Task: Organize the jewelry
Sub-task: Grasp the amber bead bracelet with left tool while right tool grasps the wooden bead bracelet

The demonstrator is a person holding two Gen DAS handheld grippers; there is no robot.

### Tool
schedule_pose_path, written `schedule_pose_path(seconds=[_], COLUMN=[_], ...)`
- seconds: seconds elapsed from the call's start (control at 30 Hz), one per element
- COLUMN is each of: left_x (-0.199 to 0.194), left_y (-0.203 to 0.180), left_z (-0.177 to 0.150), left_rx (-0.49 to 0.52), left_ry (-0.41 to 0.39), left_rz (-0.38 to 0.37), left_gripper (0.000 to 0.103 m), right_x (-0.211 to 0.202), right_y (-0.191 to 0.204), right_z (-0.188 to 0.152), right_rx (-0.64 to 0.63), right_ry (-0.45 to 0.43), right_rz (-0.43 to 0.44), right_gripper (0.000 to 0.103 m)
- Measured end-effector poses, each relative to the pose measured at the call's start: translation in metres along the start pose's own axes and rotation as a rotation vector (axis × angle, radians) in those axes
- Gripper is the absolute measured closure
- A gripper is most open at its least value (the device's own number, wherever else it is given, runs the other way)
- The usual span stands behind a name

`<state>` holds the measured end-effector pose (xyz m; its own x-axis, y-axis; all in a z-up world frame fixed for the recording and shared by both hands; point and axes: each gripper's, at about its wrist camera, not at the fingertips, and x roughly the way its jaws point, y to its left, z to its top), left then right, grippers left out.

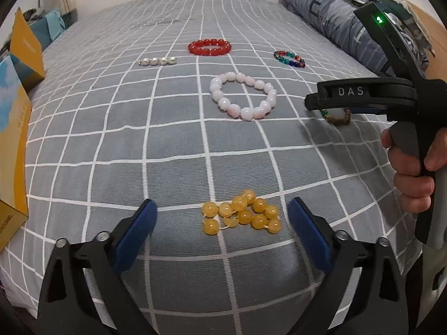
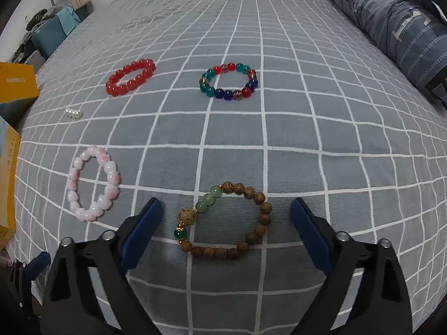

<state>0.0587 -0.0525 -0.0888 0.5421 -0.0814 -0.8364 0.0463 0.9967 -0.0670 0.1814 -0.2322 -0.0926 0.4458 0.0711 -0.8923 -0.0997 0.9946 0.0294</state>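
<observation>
Several bead bracelets lie on a grey checked bedspread. My left gripper [image 1: 222, 217] is open, its blue pads on either side of a bunched yellow bracelet [image 1: 242, 212], not touching it. My right gripper [image 2: 226, 217] is open around a brown wooden bracelet [image 2: 223, 220] with green beads. A pink-white bracelet [image 1: 243, 95] [image 2: 93, 184], a red one [image 1: 209, 47] [image 2: 130, 76], a multicoloured one [image 1: 289, 58] [image 2: 228, 81] and a short pearl string [image 1: 157, 61] [image 2: 74, 113] lie farther off. The right gripper's body [image 1: 360, 95] shows in the left wrist view over the wooden bracelet.
Yellow cardboard boxes [image 1: 16, 128] [image 2: 16, 86] stand along the bed's left edge. A folded blue-grey quilt [image 1: 343, 16] [image 2: 391, 19] lies at the far right. A lamp and blue items [image 2: 53, 30] sit beyond the bed's far left corner.
</observation>
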Motion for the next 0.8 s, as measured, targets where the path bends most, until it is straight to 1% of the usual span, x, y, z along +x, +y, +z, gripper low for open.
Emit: schedule_pose_path(seconds=[0.03,0.13,0.2,0.23,0.3,0.33,0.4,0.43,0.47,0.5,0.53,0.57,0.63,0.8], left_x=[0.0,0.0,-0.001,-0.002,-0.002,-0.003,-0.005,-0.006,-0.007,-0.009,-0.01,-0.011,-0.013,-0.016], left_y=[0.0,0.001,0.005,0.008,0.012,0.014,0.016,0.018,0.019,0.02,0.021,0.021,0.019,0.019], left_z=[0.0,0.0,0.001,0.002,0.004,0.004,0.004,0.004,0.004,0.004,0.004,0.004,0.003,0.002], left_rx=[-0.002,0.007,-0.005,-0.011,-0.02,-0.023,-0.025,-0.027,-0.033,-0.039,-0.042,-0.032,-0.019,-0.023], left_ry=[0.004,0.01,0.016,0.019,0.027,0.031,0.035,0.037,0.04,0.042,0.044,0.046,0.038,0.034], left_rz=[0.002,0.022,0.027,0.029,0.028,0.027,0.025,0.02,0.013,0.009,-0.001,0.004,0.009,0.004], left_gripper=[0.015,0.023,0.035,0.038,0.049,0.051,0.066,0.069,0.08,0.089,0.09,0.094,0.094,0.094], right_x=[0.001,0.001,0.0,0.001,0.0,0.0,-0.002,-0.002,-0.002,-0.003,-0.002,-0.003,-0.004,-0.009], right_y=[0.0,0.001,0.001,0.001,0.002,0.003,0.004,0.006,0.006,0.007,0.008,0.008,0.007,0.005], right_z=[0.0,-0.001,-0.001,-0.001,-0.002,-0.002,-0.004,-0.004,-0.004,-0.004,-0.004,-0.004,-0.004,-0.005], right_rx=[-0.001,-0.001,0.001,0.001,-0.003,-0.007,-0.015,-0.02,-0.024,-0.028,-0.03,-0.029,-0.022,-0.006], right_ry=[-0.001,0.003,0.004,0.006,0.01,0.013,0.016,0.018,0.02,0.02,0.021,0.017,0.013,0.001], right_rz=[-0.001,-0.006,-0.006,-0.006,-0.02,-0.022,-0.026,-0.034,-0.038,-0.044,-0.051,-0.059,-0.058,-0.053], right_gripper=[0.02,0.027,0.035,0.037,0.046,0.049,0.062,0.066,0.076,0.087,0.09,0.092,0.092,0.093])
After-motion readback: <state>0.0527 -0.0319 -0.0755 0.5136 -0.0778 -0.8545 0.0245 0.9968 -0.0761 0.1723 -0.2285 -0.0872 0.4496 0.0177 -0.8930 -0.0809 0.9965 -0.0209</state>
